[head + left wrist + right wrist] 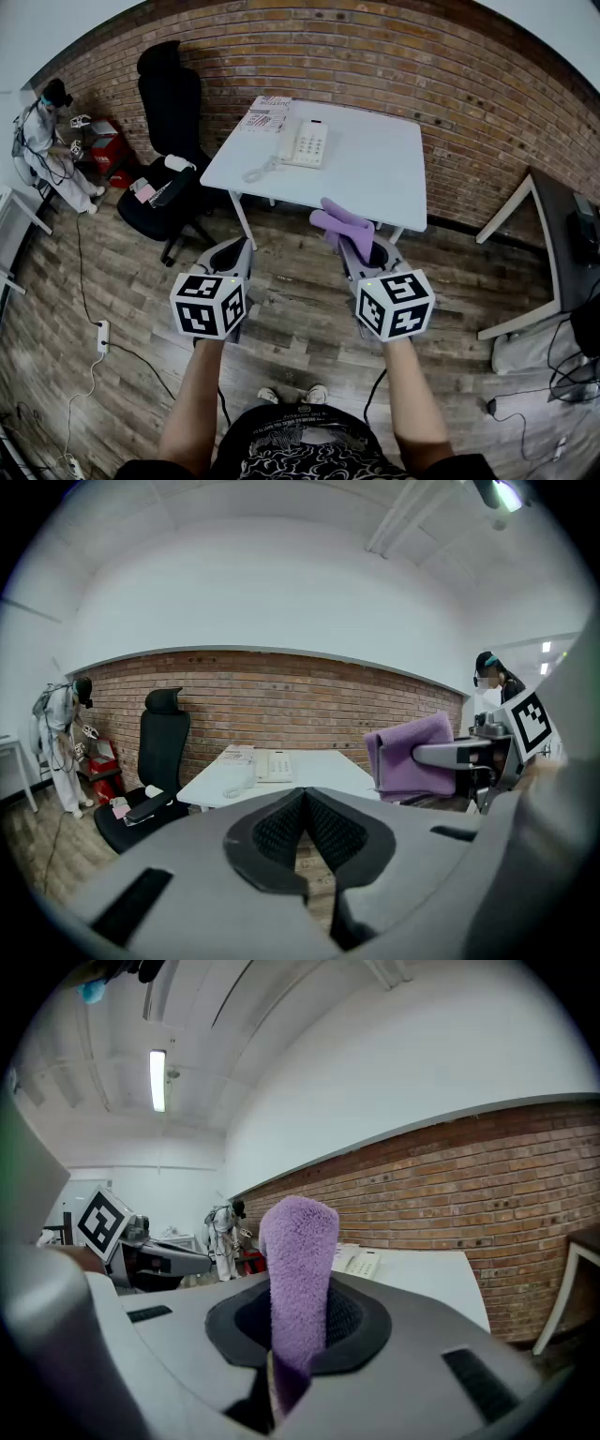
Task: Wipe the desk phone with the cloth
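Brick wall (375, 47) backs a white table (375, 187) that stands on a wood-plank floor (300, 309); the desk phone (307, 143), pale cream, lies on the table's left half near the back edge, with its coiled cord (258, 172) trailing toward the front left edge; a printed booklet (267, 113) lies just beside the phone at the back left corner. Both grippers hang over the floor, short of the table's near edge and well apart from the phone; the right gripper (354, 246) clamps a purple cloth (343, 223), and the right gripper view shows the folded cloth (298, 1269) pinched between the dark ribbed pads and standing up out of the jaws; in the head view its free end reaches up to the table's near edge. The left gripper (246, 246) carries nothing; in the left gripper view its jaws (302, 799) are pressed together at the tips with no object between them, and the cloth (411, 757) shows off to the right. A black office chair (173, 122) stands left of the table; farther left a person in white (47, 141) stands beside a red box (108, 145); a dark desk (553, 234) sits at the right edge, and a white power strip (103, 335) lies on the floor at the left.
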